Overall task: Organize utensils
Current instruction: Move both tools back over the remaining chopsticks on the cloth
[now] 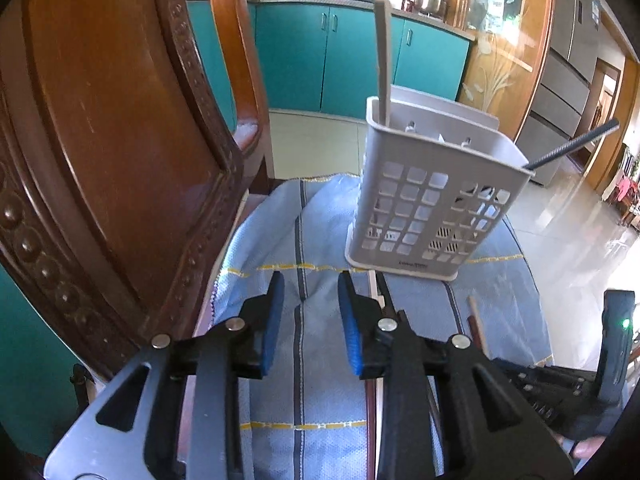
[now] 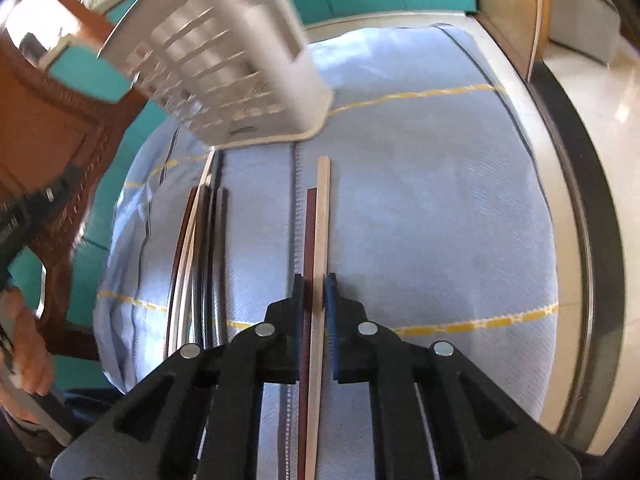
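Observation:
A white slotted utensil holder (image 1: 432,200) stands on a blue cloth (image 1: 320,216); it also shows in the right wrist view (image 2: 240,60). A beige stick (image 1: 383,60) and a dark chopstick (image 1: 572,144) stand in it. My left gripper (image 1: 311,292) is open and empty, just in front of the holder. My right gripper (image 2: 313,292) is closed around a pale wooden chopstick (image 2: 322,216) and a dark brown chopstick (image 2: 310,232) lying on the cloth. Several more chopsticks (image 2: 204,240) lie to their left.
A carved wooden chair (image 1: 120,140) stands close on the left. The table's rim (image 2: 568,208) curves along the right. Teal kitchen cabinets (image 1: 340,56) and a tiled floor lie beyond.

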The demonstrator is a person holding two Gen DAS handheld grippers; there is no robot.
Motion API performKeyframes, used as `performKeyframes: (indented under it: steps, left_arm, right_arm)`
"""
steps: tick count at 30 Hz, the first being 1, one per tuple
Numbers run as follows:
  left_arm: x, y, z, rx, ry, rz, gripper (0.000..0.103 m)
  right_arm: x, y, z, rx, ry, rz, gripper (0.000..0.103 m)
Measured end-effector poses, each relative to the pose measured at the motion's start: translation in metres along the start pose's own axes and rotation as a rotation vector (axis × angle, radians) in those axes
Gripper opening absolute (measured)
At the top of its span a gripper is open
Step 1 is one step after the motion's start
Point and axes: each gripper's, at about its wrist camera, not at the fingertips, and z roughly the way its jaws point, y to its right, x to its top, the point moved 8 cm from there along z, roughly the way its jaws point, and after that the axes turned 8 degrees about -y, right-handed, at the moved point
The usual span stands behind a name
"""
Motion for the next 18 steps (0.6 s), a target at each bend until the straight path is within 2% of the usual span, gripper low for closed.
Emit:
performKeyframes:
  steps: [2,10,13,18]
  left_arm:
    - [-0.004,0.002,0.005,-0.001,-0.011,0.007,0.031]
    - [-0.014,0.014,0.016,-0.002,-0.048,0.053,0.033]
    - [-0.017,0.016,0.019,0.001,-0.06,0.065,0.033]
    - [-0.024,0.017,0.026,0.004,-0.084,0.078,0.034]
  right_arm:
    - [0.002,-0.001,0.0,-0.012,0.014,-0.017,0.011]
    - [-0.002,-0.022,0.003,-0.197,0.063,-0.218,0.015]
    - [0.0,-0.021,0.003,-0.189,0.069,-0.205,0.015]
    - [0.004,-0.01,0.001,-0.148,0.077,-0.093,0.012]
